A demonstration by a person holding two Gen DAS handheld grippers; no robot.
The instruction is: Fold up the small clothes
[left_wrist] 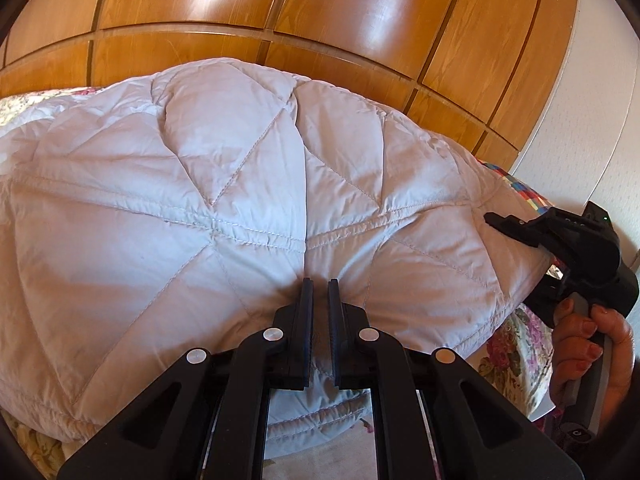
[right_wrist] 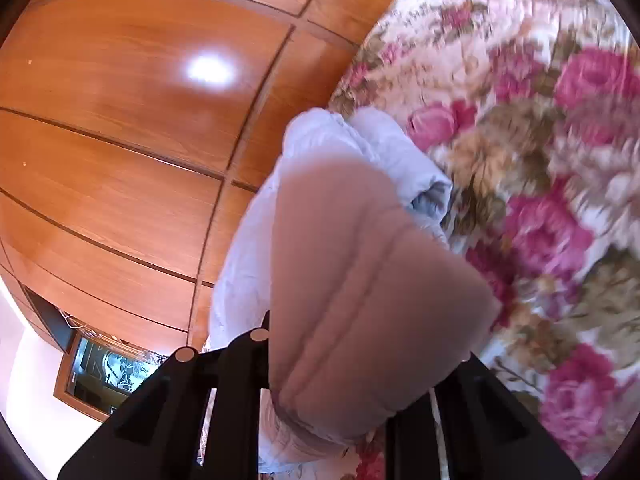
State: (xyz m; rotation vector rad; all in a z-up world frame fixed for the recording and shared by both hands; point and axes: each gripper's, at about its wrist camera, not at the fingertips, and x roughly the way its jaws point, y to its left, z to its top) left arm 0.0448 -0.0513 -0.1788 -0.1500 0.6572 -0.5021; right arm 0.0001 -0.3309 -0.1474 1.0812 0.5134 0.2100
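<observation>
Evidently a quilted garment is being held up by both tongs over the bed

Evidently the pale quilted garment is filling most of the left wrist view, and it is hanging or draping above the floral bedspread with the wooden wardrobe behind it. It is probably being lifted this way so that one part can be carried over another for a fold, though which part of the garment this is I cannot tell.

The left tongs are standing nearly together with a narrow gap, and quilted cloth is showing in that gap low down, so I am judging them to be clamped on a hem of the garment. Holding an edge like this is keeping the padded cloth from slumping.

The right tongs are reaching in at the garment's right edge, with the person's right hand gripping the handle below. In the right wrist view a blurred fold of the same cloth is lying right over the lens and hiding the fingertips, so whether these tongs are clamped or apart I cannot tell.

A small checked patch of fabric is peeking out behind the garment, too cut off to identify
</observation>
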